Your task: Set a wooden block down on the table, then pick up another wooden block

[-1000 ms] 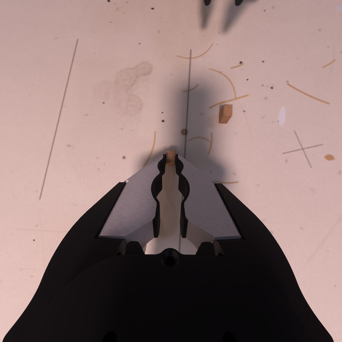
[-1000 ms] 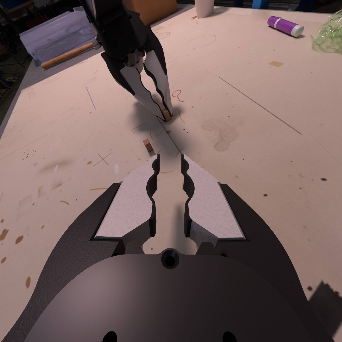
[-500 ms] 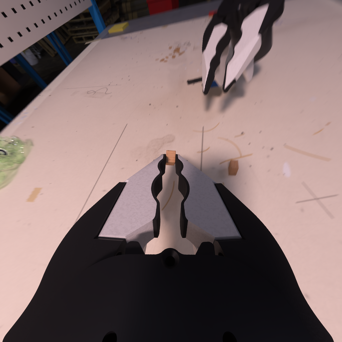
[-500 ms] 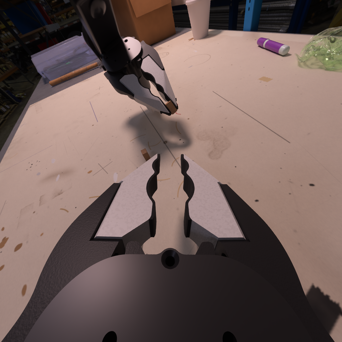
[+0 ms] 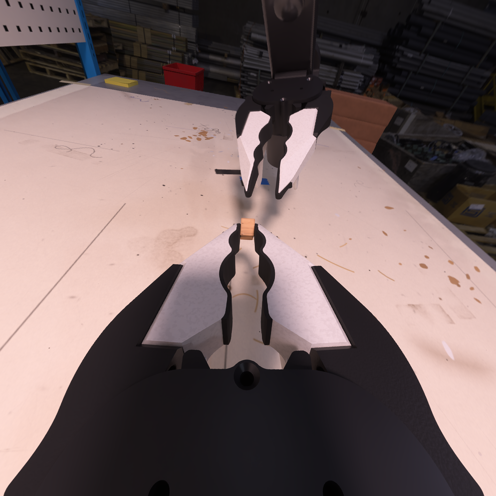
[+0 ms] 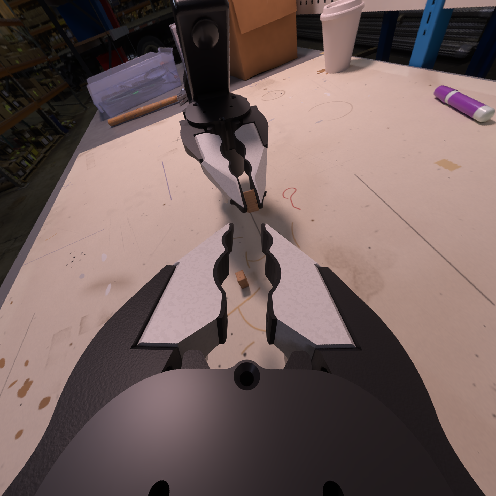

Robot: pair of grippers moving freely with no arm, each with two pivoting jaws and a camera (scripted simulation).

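My left gripper (image 5: 247,228) is shut on a small wooden block (image 5: 247,228) at its fingertips and holds it above the table. It also shows in the right wrist view (image 6: 251,205), facing me, with the held block (image 6: 251,201) between its tips. A second wooden block (image 6: 241,279) lies on the table (image 6: 375,214) below, seen between my right gripper's fingers. My right gripper (image 6: 246,228) is open and empty, above that block. It shows in the left wrist view (image 5: 264,192) ahead of the held block, tips apart.
A white lidded cup (image 6: 339,35) and a cardboard box (image 6: 264,35) stand at the far end. A purple tube (image 6: 463,106) lies at the right. A wooden-handled tool (image 6: 145,110) and a clear bag (image 6: 134,77) lie at the left edge. A red bin (image 5: 183,76) stands beyond the table.
My left gripper has risen and tilted up from the table, still holding its block. My right gripper has moved over the loose block, which now shows between its fingers.
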